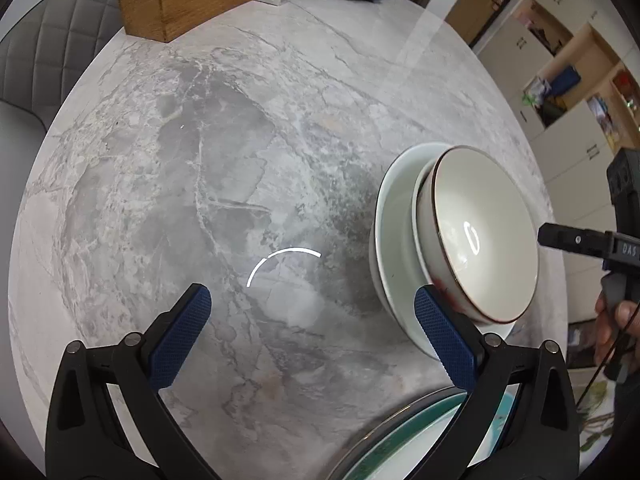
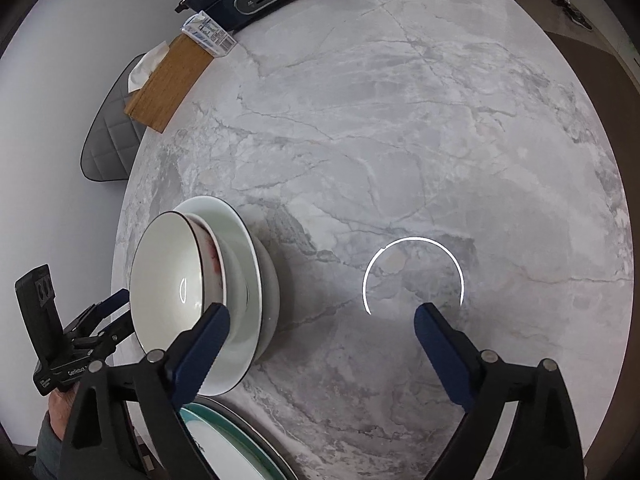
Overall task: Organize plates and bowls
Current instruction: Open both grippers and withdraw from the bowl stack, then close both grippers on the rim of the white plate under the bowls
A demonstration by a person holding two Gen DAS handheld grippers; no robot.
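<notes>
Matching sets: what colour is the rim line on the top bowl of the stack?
Dark brown, on the white top bowl; left wrist view shows it best.

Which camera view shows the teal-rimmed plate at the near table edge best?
The right wrist view shows the teal-rimmed plate a little better: its white centre and teal rim appear beside the right gripper, though the frame edge cuts it off. In the left wrist view, the left gripper hides much of the plate.

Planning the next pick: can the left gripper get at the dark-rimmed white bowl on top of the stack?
Probably yes: the left gripper is open, the dark-rimmed white bowl sits uncovered beside its right finger.
</notes>
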